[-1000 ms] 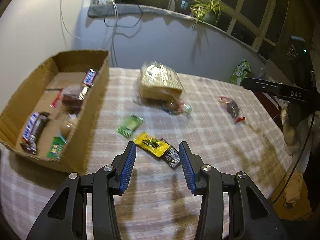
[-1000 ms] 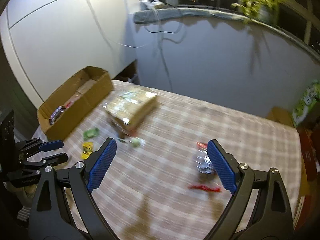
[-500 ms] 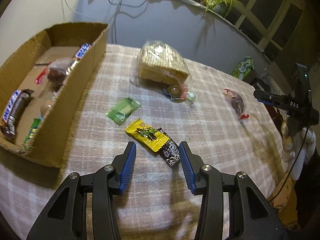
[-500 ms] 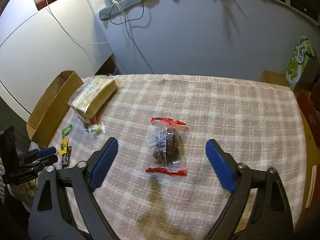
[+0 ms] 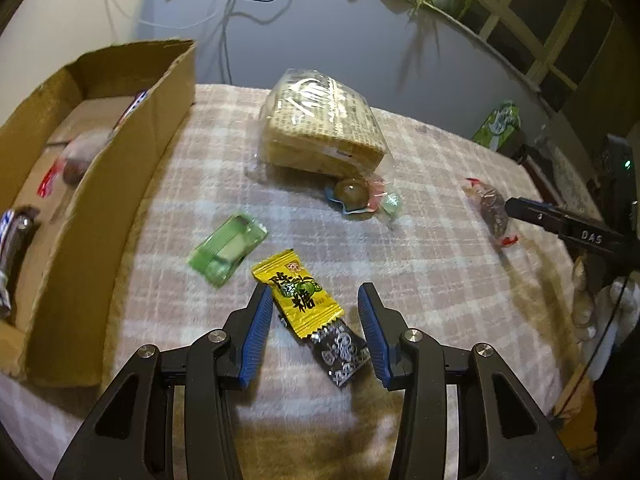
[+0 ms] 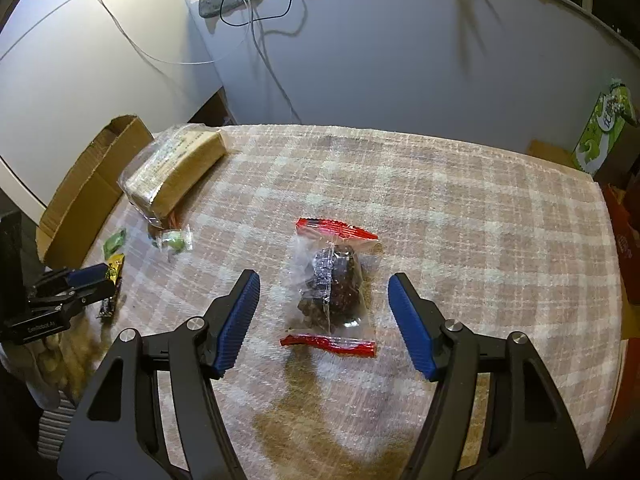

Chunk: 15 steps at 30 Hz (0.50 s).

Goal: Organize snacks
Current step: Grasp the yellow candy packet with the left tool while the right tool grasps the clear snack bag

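Both grippers hover spread over a plaid tablecloth (image 6: pixel 460 208), each lined up on a snack. The left gripper (image 5: pixel 316 330) straddles a yellow candy packet (image 5: pixel 298 294) overlapping a black-and-white sachet (image 5: pixel 340 350); closing squarely on the yellow wrapper alone should avoid dragging both. The right gripper (image 6: pixel 324 320) brackets a clear red-ended packet of dark fruit (image 6: pixel 334 284); a low pinch across its bulge looks safest. The cardboard box (image 5: pixel 132 160), already holding bars, waits just left.

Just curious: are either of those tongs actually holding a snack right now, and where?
Nothing is held. The left tongs straddle the yellow candy; the right tongs straddle the clear red-ended packet.
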Available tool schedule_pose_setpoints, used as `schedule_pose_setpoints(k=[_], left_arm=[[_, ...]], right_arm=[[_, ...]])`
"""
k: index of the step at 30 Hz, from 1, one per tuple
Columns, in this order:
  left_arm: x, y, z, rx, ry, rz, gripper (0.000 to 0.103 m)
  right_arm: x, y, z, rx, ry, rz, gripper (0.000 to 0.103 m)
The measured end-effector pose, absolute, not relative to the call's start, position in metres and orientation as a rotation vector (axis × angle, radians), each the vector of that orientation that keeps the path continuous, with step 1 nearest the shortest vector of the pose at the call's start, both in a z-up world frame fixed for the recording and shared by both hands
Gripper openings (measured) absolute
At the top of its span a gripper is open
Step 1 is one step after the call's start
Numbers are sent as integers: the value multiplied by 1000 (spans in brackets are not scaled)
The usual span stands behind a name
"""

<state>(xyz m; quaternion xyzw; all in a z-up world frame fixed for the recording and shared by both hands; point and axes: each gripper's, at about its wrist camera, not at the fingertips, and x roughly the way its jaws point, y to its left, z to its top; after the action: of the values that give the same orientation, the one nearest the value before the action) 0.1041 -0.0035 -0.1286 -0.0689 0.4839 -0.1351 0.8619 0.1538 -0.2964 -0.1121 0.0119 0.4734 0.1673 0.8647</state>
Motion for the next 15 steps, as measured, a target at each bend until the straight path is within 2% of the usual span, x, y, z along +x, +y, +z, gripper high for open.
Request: schedule_pose_setpoints(k=[7, 13, 15], left_arm=[[112, -22, -131, -29, 999, -237, 42], [113, -32, -133, 73, 970, -196, 25], [113, -32, -134, 78, 965, -198, 24]], right_arm=[[157, -281, -122, -63, 998, 335, 62], [159, -272, -132, -124, 1010, 322, 48], [160, -272, -134, -128, 1019, 320, 45]])
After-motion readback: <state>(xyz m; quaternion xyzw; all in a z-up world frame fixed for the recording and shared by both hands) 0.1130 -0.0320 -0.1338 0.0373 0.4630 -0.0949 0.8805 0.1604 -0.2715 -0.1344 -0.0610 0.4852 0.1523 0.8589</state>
